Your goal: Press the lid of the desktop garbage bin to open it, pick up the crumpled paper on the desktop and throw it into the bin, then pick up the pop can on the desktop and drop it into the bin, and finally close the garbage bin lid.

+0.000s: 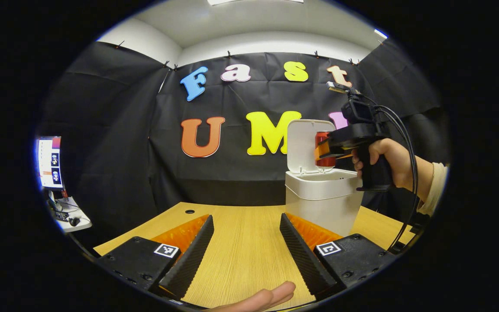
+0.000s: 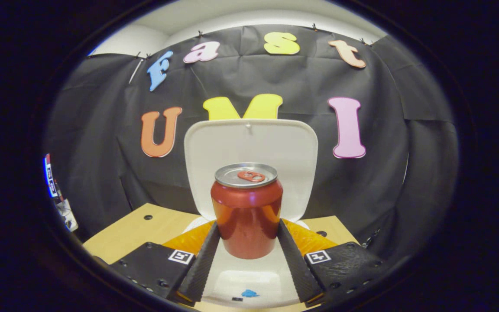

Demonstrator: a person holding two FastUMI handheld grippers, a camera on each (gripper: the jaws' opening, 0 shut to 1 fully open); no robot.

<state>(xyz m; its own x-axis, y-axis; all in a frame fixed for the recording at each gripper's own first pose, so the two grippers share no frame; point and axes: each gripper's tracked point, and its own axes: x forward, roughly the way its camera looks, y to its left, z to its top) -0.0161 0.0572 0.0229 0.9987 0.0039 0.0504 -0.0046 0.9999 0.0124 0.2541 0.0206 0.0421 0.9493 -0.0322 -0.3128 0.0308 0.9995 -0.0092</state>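
Can: I held the red can (image 2: 247,212) upright in my right gripper (image 2: 247,242), both fingers (image 2: 202,255) pressed against its lower sides, at 12 o'clock straight ahead of me.
Bin: the white bin (image 1: 323,203) stood on the bench (image 1: 241,242) at 2 o'clock from my left gripper (image 1: 245,251); its lid (image 2: 251,147) stood raised behind the can, and the opening lay directly beneath it.
Left fingers: spread apart, gripping nothing, low over the bench.
Handling: I judged the can light, stiff but dentable, with smooth slippery walls; a hold low across its middle seemed right.
Paper: I could not tell where it was.
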